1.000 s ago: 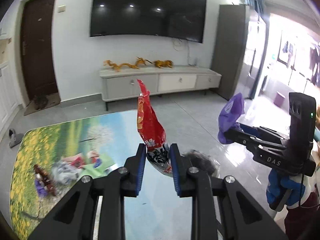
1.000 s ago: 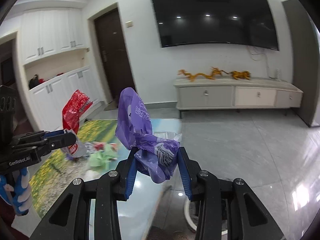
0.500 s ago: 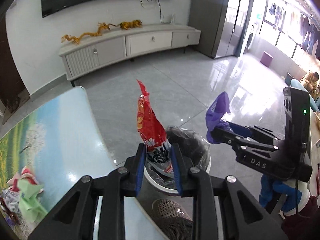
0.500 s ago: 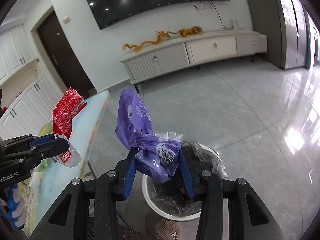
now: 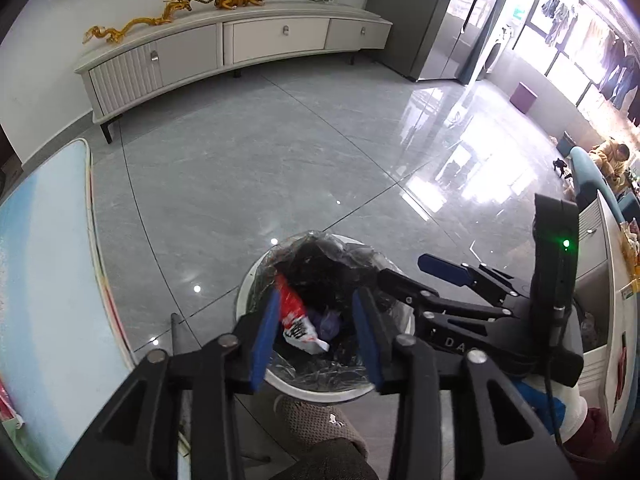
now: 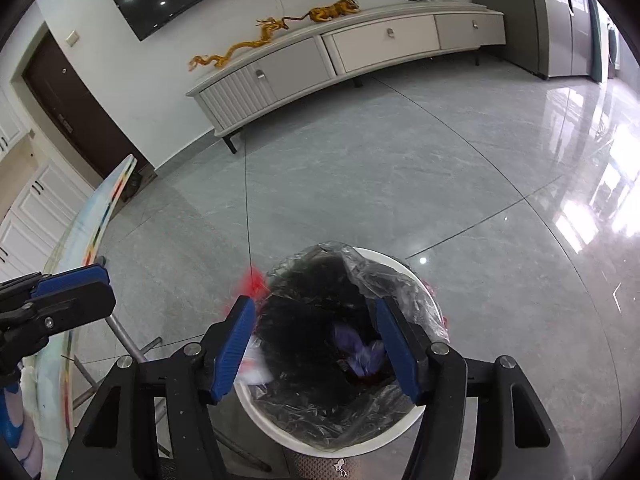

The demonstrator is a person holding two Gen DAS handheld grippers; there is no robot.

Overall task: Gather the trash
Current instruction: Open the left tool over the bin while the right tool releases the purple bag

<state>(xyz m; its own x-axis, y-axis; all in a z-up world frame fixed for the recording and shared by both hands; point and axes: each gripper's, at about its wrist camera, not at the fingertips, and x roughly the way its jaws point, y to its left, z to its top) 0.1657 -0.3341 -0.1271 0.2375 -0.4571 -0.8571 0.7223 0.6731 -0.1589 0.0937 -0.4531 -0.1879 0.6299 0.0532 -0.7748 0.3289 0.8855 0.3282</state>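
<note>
A white trash bin [image 5: 256, 280] with a clear liner stands on the floor below both grippers; it also shows in the right wrist view [image 6: 400, 420]. My left gripper [image 5: 316, 340] is open and empty above it. A red and white wrapper [image 5: 294, 316] is inside the bin mouth just below it. My right gripper [image 6: 316, 352] is open and empty over the bin. A purple bag [image 6: 360, 350] lies inside the bin [image 5: 328, 320]. A red blur [image 6: 252, 282] shows at the bin's left rim.
The table edge with a landscape print [image 5: 44, 260] is at the left, next to the bin. A long TV cabinet [image 5: 224, 48] stands against the far wall. A slippered foot [image 5: 316, 420] is beside the bin. Glossy tile floor lies beyond.
Both grippers have opened over the bin. The red wrapper has left the left gripper and the purple bag has left the right one; both are now in the bin. Both views tilted further down.
</note>
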